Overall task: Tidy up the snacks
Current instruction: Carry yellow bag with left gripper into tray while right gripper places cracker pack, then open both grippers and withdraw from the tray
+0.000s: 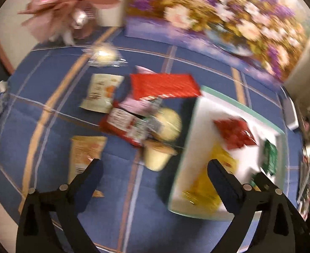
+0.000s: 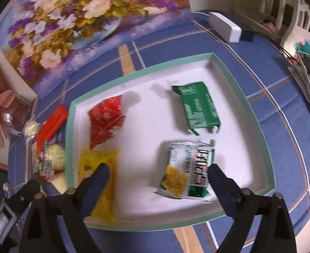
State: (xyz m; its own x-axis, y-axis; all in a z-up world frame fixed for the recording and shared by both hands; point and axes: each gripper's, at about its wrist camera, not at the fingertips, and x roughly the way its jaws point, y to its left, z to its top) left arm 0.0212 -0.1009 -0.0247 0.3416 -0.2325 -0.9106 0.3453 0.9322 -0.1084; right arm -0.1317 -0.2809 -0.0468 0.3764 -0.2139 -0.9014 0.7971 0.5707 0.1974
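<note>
On the blue plaid cloth (image 1: 49,147), loose snacks crowd left of my white tray (image 2: 242,97): an orange pouch (image 1: 85,154), a cream packet (image 1: 101,92), a red box (image 1: 165,85) and a pale cup (image 1: 157,158). My left gripper (image 1: 155,172) hangs with jaws wide and empty above the cup. In the tray, my right gripper (image 2: 158,176), also spread wide, stands over the green-and-white chip bag (image 2: 186,168), yellow packet (image 2: 104,164) beside its left finger.

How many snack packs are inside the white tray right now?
4: red pack at far left, yellow pack at near left, green pack at far right, white-green pack at near right. None looks hidden.
</note>
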